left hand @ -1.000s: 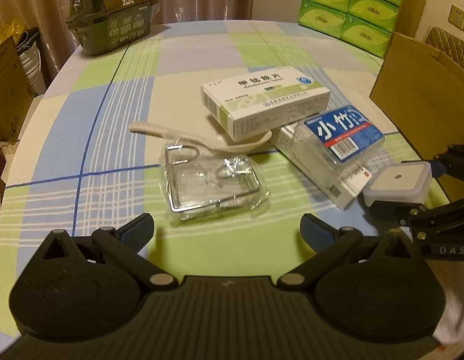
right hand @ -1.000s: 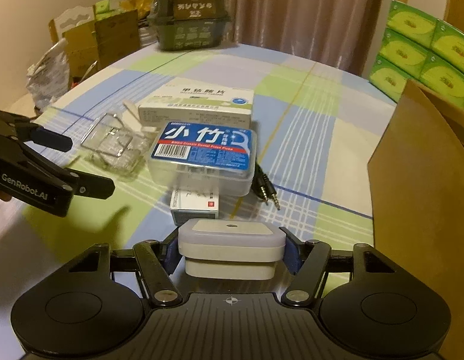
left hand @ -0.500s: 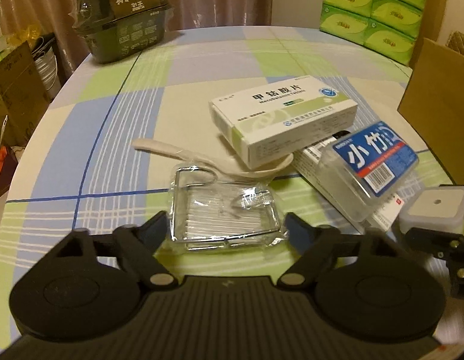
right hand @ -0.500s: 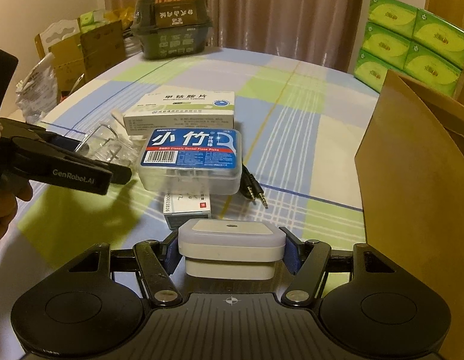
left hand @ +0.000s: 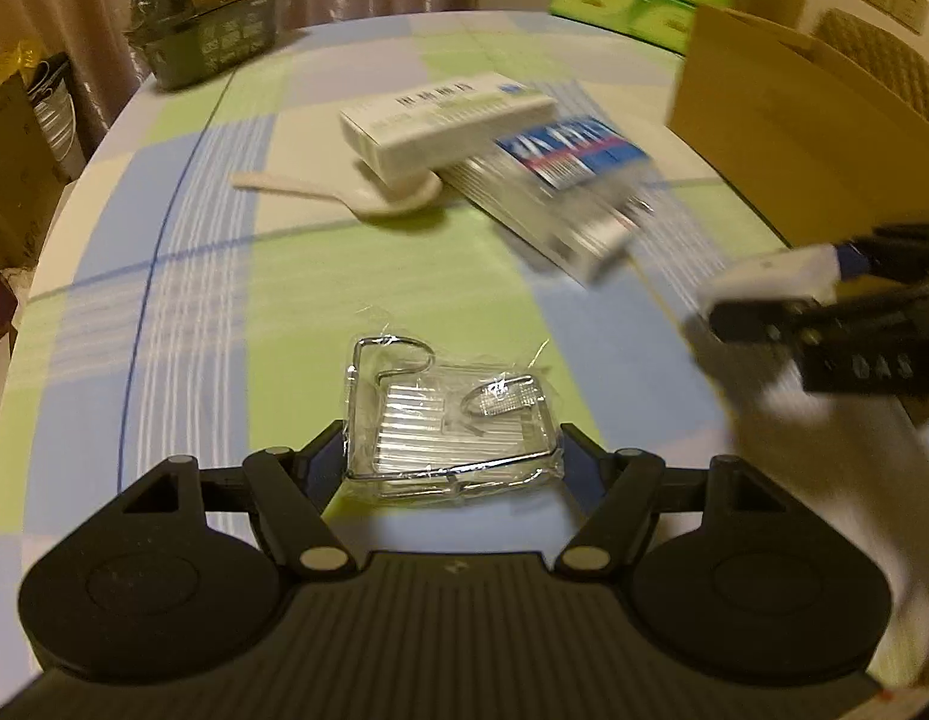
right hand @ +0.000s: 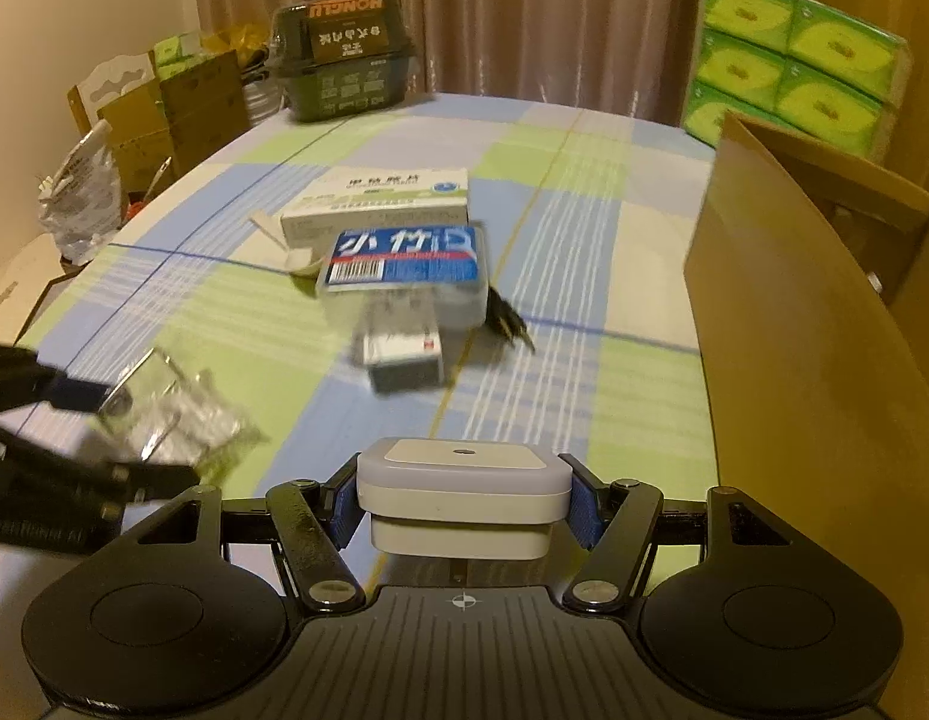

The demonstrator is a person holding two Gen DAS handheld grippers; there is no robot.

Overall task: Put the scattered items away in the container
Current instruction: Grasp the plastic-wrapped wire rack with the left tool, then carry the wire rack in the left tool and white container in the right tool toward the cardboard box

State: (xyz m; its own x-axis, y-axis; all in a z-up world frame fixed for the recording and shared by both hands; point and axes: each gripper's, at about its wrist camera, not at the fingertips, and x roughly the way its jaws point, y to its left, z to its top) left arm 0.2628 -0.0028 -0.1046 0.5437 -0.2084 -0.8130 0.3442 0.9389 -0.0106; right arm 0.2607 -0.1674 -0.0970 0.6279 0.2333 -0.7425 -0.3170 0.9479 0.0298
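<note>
A: Biggest risk first. Cardboard box (right hand: 812, 324) standing to the right of the right gripper (right hand: 462, 504), open top tilted away; could clip the near wall on the way in and knock the load loose.

B: Load?

A: White square device (right hand: 462, 489), clamped between both blue pads, sitting flat. Firm-looking hold, low slip risk.

B: Left side?

A: Left gripper (left hand: 449, 465) closing round the bagged wire rack (left hand: 449, 420). Jaws hugging both bag edges, pads seemingly pressing. Slick plastic wrap plus thin wire frame: could squirt out forward or crumple, and only the near end caught, so likely to droop once lifted.

B: Anything left ahead of it?

A: Pile well ahead of both grippers on the checked tablecloth (left hand: 182, 276): medicine box (left hand: 446, 114), floss-pick box (right hand: 404, 276) stacked on a smaller carton, pale spoon (left hand: 350, 195), black audio plugs (right hand: 509, 324). Stack could topple if nudged.

B: Readable text?

A: "HONGLU" upside down on the dark green package (right hand: 344, 54) far ahead. Blue floss label with large Chinese characters and barcode. Medicine box print blurred. "GenRobot.AI" on the left gripper's side barely legible.
</note>
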